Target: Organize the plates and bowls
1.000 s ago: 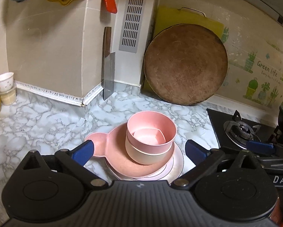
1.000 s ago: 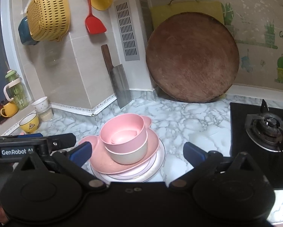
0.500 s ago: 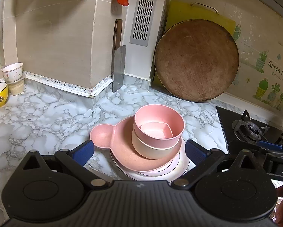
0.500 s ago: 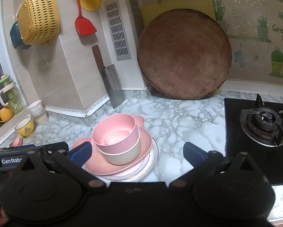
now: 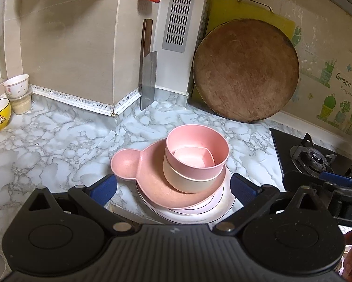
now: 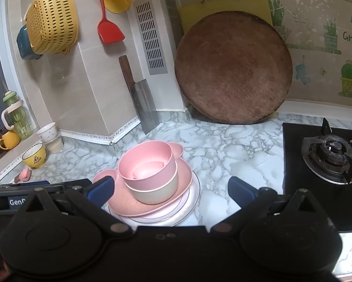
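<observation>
The left gripper (image 5: 173,189) was spread wide and held nothing, its blue fingertips (image 5: 104,188) flanking the near edge of a stack of dishes on the marble surface (image 5: 58,145). Just ahead of it, between the fingers, sat a pink bowl (image 5: 197,152) with a smaller pink dish nested inside, itself seated in a beige bowl (image 5: 190,182). Those bowls rested on a pink plate with a rounded ear (image 5: 128,164) that jutted toward the gripper's left finger, and under that lay white plates (image 5: 199,213).

The right gripper (image 6: 171,188) was likewise spread and empty. The same stack lay ahead and to its left, with the pink bowl (image 6: 147,166) close beside its left fingertip (image 6: 100,189); whether the fingertip touched the pink plate (image 6: 152,205) could not be told. To its right lay the gas burner (image 6: 332,152).

Farther ahead of both grippers, a round wooden board (image 6: 232,68) leaned against the wall, and a cleaver (image 6: 145,108) stood against the corner. Off to the left sat a yellow bowl (image 6: 33,156).
</observation>
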The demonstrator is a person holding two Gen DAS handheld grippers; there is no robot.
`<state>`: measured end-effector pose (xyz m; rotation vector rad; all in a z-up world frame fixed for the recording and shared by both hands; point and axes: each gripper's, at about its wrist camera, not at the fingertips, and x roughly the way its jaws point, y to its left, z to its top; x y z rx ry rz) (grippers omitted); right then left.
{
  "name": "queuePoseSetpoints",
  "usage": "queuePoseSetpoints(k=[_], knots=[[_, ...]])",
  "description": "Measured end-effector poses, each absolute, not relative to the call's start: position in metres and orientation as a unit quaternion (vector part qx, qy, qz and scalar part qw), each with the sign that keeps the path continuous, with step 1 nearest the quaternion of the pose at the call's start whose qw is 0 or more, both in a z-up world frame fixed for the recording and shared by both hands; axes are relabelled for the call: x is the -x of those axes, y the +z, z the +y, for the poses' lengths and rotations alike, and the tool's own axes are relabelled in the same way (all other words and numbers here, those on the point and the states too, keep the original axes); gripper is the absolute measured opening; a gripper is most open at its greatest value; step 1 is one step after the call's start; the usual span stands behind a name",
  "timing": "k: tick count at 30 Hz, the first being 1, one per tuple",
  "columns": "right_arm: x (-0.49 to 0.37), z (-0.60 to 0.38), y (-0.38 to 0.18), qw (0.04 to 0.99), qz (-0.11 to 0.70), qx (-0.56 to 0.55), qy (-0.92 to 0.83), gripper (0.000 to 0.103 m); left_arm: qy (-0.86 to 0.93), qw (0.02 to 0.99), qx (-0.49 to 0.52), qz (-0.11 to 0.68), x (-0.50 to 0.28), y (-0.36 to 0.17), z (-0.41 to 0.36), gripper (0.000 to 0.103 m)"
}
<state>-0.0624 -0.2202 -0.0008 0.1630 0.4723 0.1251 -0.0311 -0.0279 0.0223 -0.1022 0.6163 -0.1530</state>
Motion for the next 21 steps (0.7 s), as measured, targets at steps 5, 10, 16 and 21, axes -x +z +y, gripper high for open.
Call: queuePoseSetpoints(k=[5,10,16,21], knots=[[0.0616,-0.2215,-0.0019,0.966,0.235,-0.086,0.065,0.103,-0.076,0.947,0.049,0.307,0.0291,0.0208,-0.0301,0.103],[0.0595,-0.223,-0.003,0.965,0.238,-0.087,0.063,0.103,-0.078,0.946,0.047,0.311,0.0264,0.0192,-0.0303,0.103],[0.0554,-0.218,-0.0047,0.963,0.249,-0.08,0.067,0.103,-0.073,0.946,0.045,0.312,0.0236,0.0183,-0.0295,0.103],[0.0536,-0.2153,-0.0038,0.964,0.244,-0.074,0.068,0.103,-0.073,0.945,0.044,0.315,0.0223,0.0175,-0.0292,0.103]])
